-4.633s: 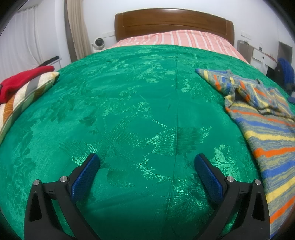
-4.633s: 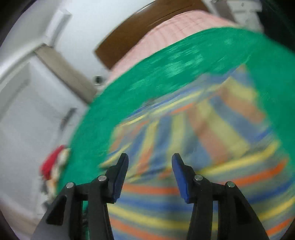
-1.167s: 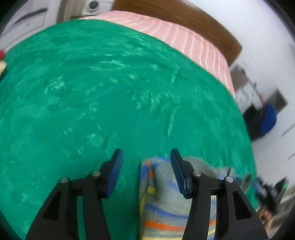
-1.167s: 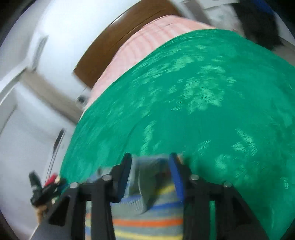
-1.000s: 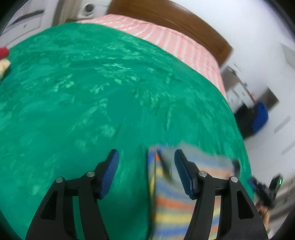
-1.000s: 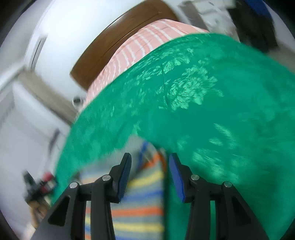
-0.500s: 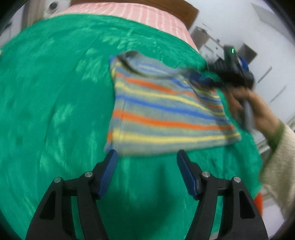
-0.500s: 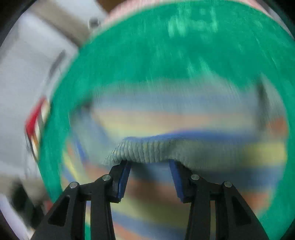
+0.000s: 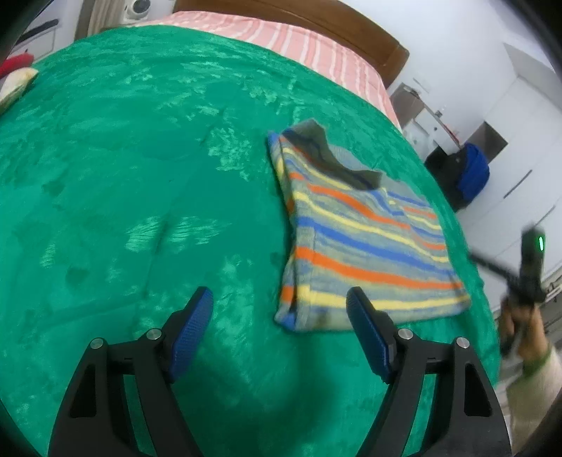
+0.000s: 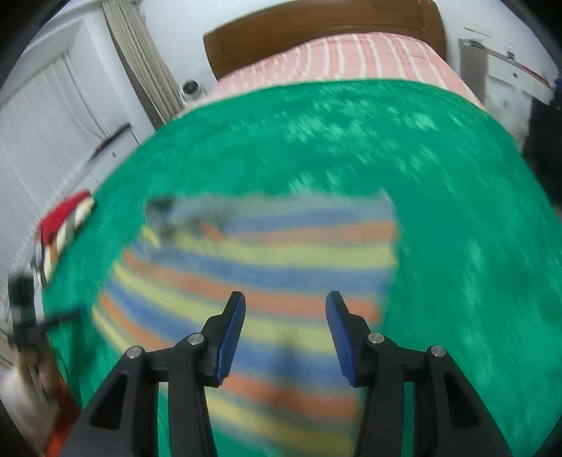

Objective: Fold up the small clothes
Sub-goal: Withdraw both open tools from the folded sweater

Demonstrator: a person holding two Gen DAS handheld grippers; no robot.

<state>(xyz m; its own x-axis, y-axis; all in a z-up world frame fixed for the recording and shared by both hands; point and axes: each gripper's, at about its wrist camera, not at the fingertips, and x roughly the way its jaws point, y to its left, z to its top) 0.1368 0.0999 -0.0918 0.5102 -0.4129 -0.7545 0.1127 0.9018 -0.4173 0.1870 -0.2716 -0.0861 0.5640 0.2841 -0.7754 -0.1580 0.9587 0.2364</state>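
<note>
A small striped garment [image 9: 354, 232], grey with orange, blue and yellow bands, lies flat and folded on the green bedspread [image 9: 140, 175]. My left gripper [image 9: 281, 330] is open and empty, just in front of the garment's near left corner. My right gripper [image 10: 284, 327] is open and empty above the garment's near part [image 10: 267, 267]; that view is blurred. The right gripper also shows in the left wrist view [image 9: 527, 270], held in a hand off the bed's right side.
A wooden headboard [image 9: 316, 24] and a pink striped sheet [image 9: 298, 42] are at the far end. A red and striped pile [image 10: 63, 221] lies at the bed's left edge. A blue bag [image 9: 474, 172] and white cabinets stand right of the bed.
Both grippers let go of the garment and opened. The garment now lies folded on the bedspread. Both grippers pulled back from it, the right one off to the bed's right side.
</note>
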